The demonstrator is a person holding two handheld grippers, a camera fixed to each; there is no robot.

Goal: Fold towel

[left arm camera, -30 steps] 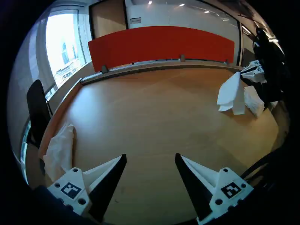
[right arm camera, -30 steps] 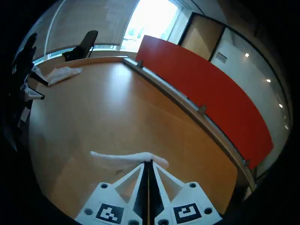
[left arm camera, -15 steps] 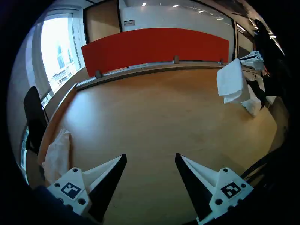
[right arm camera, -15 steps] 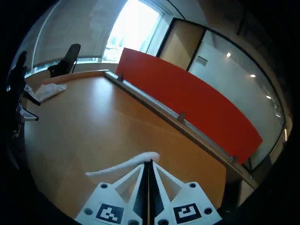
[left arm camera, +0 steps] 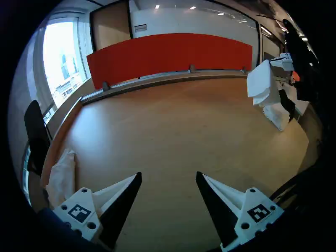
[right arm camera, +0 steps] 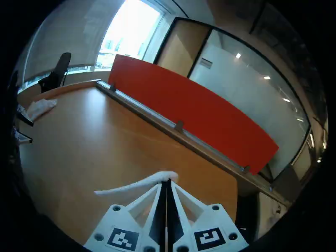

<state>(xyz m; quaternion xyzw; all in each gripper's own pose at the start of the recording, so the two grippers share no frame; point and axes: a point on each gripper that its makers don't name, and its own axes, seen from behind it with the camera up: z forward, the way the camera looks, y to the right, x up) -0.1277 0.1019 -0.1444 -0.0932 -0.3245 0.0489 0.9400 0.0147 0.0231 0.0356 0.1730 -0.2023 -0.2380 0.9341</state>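
In the right gripper view my right gripper (right arm camera: 166,184) is shut on the edge of a white towel (right arm camera: 134,185), which trails off to the left above the wooden table (right arm camera: 92,138). The left gripper view has that same towel (left arm camera: 262,82) hanging at the far right from the right gripper (left arm camera: 283,63), over a second crumpled white towel (left arm camera: 277,115) on the table. My left gripper (left arm camera: 168,176) is open and holds nothing, low over the table's (left arm camera: 176,122) near side. A third white towel (left arm camera: 61,180) lies by its left finger.
A red partition (left arm camera: 168,52) runs along the table's far edge, also seen as the red partition (right arm camera: 189,113). A black chair (left arm camera: 35,134) stands at the left beside a window. Glass walls lie behind. Bare wood spreads between the grippers.
The right gripper has lifted the towel up off the table and tilted upward. The left gripper stays open and has barely shifted.
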